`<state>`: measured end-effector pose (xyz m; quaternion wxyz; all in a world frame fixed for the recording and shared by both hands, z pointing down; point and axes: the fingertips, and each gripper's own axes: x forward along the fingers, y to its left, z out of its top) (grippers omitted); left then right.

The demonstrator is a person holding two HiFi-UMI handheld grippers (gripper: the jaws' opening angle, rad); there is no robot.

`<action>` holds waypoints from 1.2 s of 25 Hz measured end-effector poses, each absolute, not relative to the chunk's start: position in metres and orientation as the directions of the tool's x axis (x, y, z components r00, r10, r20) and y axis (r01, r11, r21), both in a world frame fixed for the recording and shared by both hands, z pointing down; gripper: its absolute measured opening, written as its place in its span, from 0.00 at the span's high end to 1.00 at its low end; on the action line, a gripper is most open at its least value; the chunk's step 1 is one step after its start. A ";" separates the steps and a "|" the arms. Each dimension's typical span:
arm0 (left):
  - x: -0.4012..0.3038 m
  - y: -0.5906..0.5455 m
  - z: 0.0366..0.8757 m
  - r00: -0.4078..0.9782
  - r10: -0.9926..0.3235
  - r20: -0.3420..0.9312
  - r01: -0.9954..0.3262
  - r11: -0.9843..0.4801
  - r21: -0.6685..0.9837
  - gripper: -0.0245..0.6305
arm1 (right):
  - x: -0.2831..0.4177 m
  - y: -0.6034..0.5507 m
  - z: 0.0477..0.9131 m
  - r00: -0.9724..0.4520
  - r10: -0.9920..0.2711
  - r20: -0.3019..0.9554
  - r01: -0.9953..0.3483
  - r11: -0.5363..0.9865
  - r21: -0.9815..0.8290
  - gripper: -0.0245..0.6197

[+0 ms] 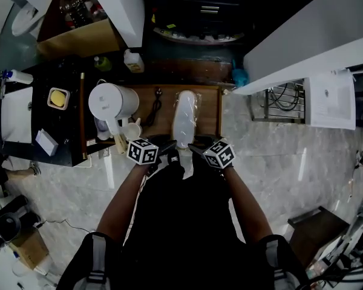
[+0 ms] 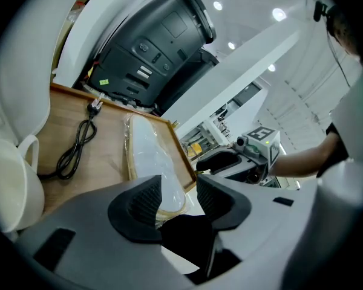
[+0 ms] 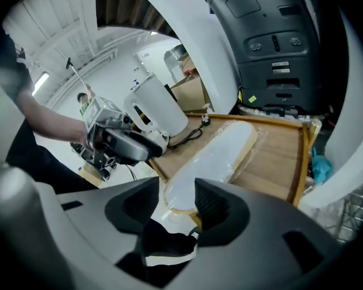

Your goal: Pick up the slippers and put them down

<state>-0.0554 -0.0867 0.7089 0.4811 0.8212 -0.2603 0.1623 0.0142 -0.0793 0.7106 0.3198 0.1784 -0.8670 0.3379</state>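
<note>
Currently head view: the slippers [image 1: 185,116], a white pair wrapped in clear film, are lying lengthwise on the wooden tray [image 1: 210,110], with the near end sticking out over the tray's near edge; the left gripper [image 1: 163,153] and right gripper [image 1: 196,151] are sitting just beside that near end, one on each side, both angling down; a white kettle [image 1: 112,101] is standing at the tray's left end and a black cable [image 1: 154,104] is lying between the kettle and the slippers.

Left gripper view: the jaws are standing apart; the slippers' [image 2: 150,153] near end is showing in the gap and the pads are not clamping it; the left gripper [image 2: 180,198] is pointing along the tray [image 2: 72,162]; the cable [image 2: 78,144] is curling to the left of the slippers; the right gripper [image 2: 242,159] is hovering near on the right; a black appliance [image 2: 151,47] is sitting beyond the tray's far edge.

Right gripper view: the right gripper [image 3: 176,201] is likewise spread, with the slippers' [image 3: 218,153] near end lying in the gap, unpinched; the left gripper [image 3: 121,141] is showing on the left, the kettle [image 3: 157,110] just behind it.
</note>
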 end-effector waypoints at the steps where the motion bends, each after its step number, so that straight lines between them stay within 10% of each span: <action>1: -0.055 -0.086 0.713 0.812 -0.263 0.522 -0.584 -0.392 0.711 0.69 | 0.016 -0.080 0.715 -0.723 -0.085 0.686 -0.525 0.713 -0.465 0.68; 30: -0.052 -0.113 0.798 0.719 -0.176 0.673 -0.691 -0.291 0.662 0.55 | 0.013 -0.123 0.790 -0.721 -0.064 0.690 -0.644 0.428 -0.634 0.49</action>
